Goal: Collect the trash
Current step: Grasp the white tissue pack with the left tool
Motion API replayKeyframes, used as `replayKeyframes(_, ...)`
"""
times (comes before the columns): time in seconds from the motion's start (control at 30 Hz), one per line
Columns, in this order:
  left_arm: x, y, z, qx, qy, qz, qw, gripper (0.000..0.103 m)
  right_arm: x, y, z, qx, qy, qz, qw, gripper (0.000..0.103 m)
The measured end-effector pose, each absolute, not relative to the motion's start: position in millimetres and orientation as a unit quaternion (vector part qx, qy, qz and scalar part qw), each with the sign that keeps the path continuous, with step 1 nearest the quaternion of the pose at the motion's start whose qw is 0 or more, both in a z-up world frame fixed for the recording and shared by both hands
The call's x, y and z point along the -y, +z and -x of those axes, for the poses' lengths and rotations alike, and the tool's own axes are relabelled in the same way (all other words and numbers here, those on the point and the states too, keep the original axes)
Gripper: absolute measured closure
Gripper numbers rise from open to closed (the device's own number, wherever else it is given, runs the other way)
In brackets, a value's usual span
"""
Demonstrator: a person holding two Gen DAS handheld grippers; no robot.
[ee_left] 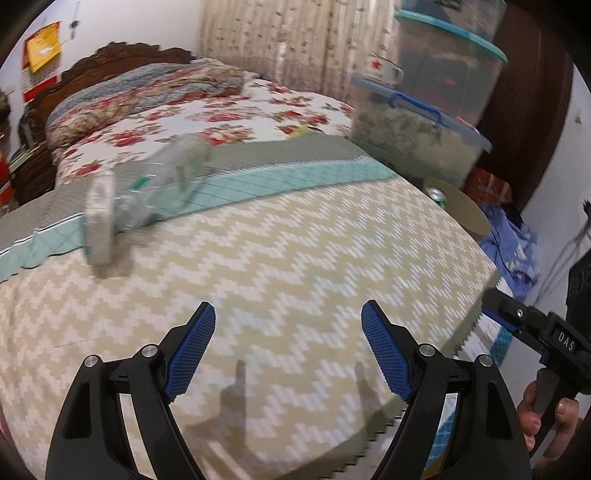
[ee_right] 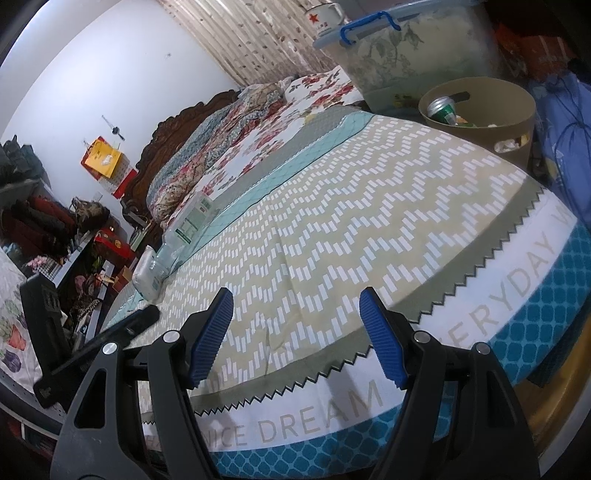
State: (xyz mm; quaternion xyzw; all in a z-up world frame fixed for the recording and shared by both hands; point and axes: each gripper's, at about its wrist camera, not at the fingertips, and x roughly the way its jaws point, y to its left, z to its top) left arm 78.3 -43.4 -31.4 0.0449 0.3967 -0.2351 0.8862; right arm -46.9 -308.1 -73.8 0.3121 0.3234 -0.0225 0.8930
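Note:
A clear plastic bottle (ee_left: 147, 184) with a green-and-white label lies on its side at the left of the bed, where the zigzag blanket (ee_left: 280, 251) meets a teal band; it is blurred in the left wrist view. My left gripper (ee_left: 288, 350) hovers open over the blanket, well short of the bottle, with nothing between its pads. The right wrist view shows the same bottle (ee_right: 177, 236) far to the left of my open, empty right gripper (ee_right: 295, 332), which is over the bed's near edge. A tan round bin (ee_right: 517, 110) past the bed's far right corner holds a green can (ee_right: 441, 109).
Clear lidded storage boxes (ee_right: 399, 51) stand behind the bin, a white mug (ee_right: 325, 16) on one. Blue cloth (ee_right: 565, 122) lies right of the bin. Floral quilts (ee_left: 155, 96) and a carved headboard (ee_left: 110, 55) fill the far end. Cluttered shelves (ee_right: 55, 229) line the left.

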Motion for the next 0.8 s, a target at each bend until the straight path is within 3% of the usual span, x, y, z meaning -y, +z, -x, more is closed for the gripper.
replayKeyframes(0.23,-28,-8,-122,-0.376,-0.128,-0.007,0.918,0.025,288,-71,28,-0.334,0.014,-0.277,0.901,0.031)
replayKeyframes(0.47,-50,-26,-179,-0.397,-0.059,-0.035,0.915,0.022,284,-76,21,-0.351,0.019,-0.278,0.894,0.031)
replayKeyframes(0.53,-53,-35,-189,-0.408,-0.058,-0.037,0.911,0.026,285,-75,19,-0.354,0.017,-0.276,0.894,0.031)
replayKeyframes(0.63,-60,-43,-197,-0.420,-0.062,-0.027,0.905,0.057,283,-71,10,-0.359,0.019,-0.267,0.894,0.031)
replayKeyframes(0.67,-65,-45,-200,-0.425,-0.070,-0.015,0.903,0.073,280,-68,4,-0.362,0.024,-0.260,0.895,0.031)
replayKeyframes(0.8,-86,-46,-197,-0.420,-0.074,0.024,0.904,0.074,256,-55,-30,-0.378,0.069,-0.232,0.893,0.031)
